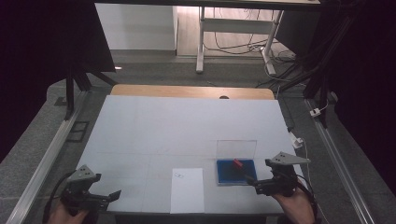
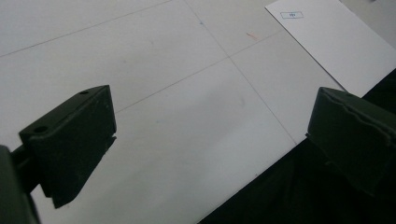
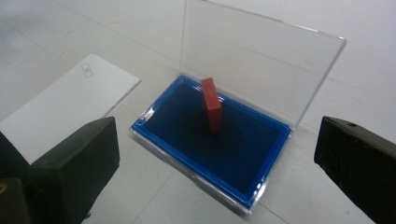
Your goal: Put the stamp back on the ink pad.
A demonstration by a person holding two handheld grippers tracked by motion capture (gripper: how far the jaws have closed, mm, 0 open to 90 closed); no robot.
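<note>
Your right gripper (image 1: 252, 182) sits at the table's (image 1: 154, 126) near edge, toward the right corner, jaws spread wide apart and gripping nothing. In the right gripper view the same gripper (image 3: 215, 172) frames the blue ink pad case (image 3: 210, 144) between its two black jaws, not touching it.

The case (image 1: 236, 173) lies flat on the table just beside your right gripper, near the front right corner. Its clear lid (image 3: 252, 60) stands open, hinged along the far side and close to upright. Inside, the tray is dark blue felt with a brighter blue rim.

A red stamp (image 3: 212, 105) stands on end on the felt, leaning slightly, near the lid side of the tray. In the high view the stamp (image 1: 237, 164) shows as a small red block at the case's far edge.

A white sheet of paper (image 1: 187, 190) lies flat at the near edge, about midway along it, just left of the case and apart from it. A small printed box marks its far left corner.

Your left gripper (image 1: 110, 196) rests at the front left corner, well apart from the case. Jaws wide apart, nothing between them. The left gripper view has this gripper (image 2: 210, 135) over bare table, with the paper (image 2: 336, 42) off toward its upper right.
</note>
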